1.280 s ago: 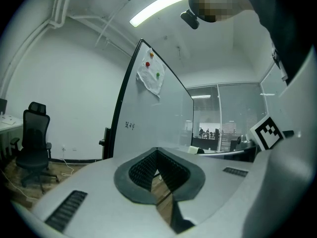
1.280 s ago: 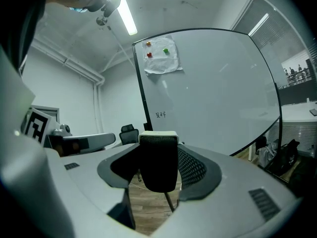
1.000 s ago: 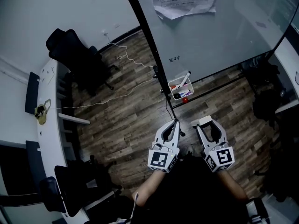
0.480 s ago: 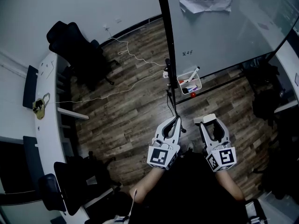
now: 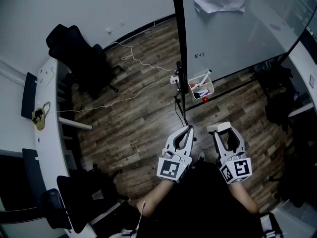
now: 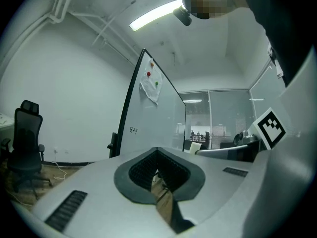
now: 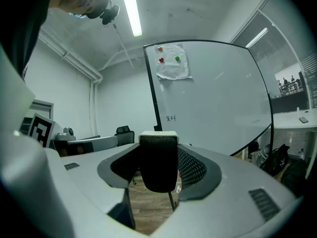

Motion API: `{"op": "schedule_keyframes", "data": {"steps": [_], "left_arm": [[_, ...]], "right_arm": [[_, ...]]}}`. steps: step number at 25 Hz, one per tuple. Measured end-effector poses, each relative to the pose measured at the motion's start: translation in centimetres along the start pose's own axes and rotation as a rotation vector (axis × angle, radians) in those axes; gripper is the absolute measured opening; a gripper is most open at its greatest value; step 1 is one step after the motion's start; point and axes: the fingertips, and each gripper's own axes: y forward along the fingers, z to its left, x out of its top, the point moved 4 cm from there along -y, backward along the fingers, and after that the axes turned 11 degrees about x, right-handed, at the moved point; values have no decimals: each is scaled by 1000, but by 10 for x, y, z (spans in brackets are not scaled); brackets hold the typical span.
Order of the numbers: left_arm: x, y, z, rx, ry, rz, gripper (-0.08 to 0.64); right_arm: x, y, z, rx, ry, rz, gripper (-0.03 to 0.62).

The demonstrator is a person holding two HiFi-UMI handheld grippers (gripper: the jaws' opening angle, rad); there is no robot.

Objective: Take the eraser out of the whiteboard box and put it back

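Right gripper (image 5: 223, 131) is clamped on the eraser (image 7: 158, 165); left gripper (image 5: 185, 132) is pinched together, empty. I'd keep the squeeze firm, line up over the box (image 5: 210, 89), then lower it in.

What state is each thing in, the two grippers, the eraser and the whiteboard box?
Left gripper: shut, empty.
Right gripper: shut on the eraser.
Eraser: out of the whiteboard box, held in the air.
Whiteboard box: hanging at the whiteboard, markers inside.
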Motion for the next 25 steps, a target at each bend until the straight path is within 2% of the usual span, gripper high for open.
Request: {"op": "schedule_keyframes", "data": {"steps": [3,8,12,25], "left_arm": [[0,-1,-2,-15,-6,3,6],[-8,-3,0,-36,53,28,6],[-8,-5,3,-36,18,22,6],[-1,-15,20,-29,-10,-3,6]], "right_arm": [[-1,1,2,-4,-2,-1,241],[-2,1,6,-10,0,2,241],[-5,3,7,-14,0,8,241],[-6,13,21,-34,-19,27,241]]}}
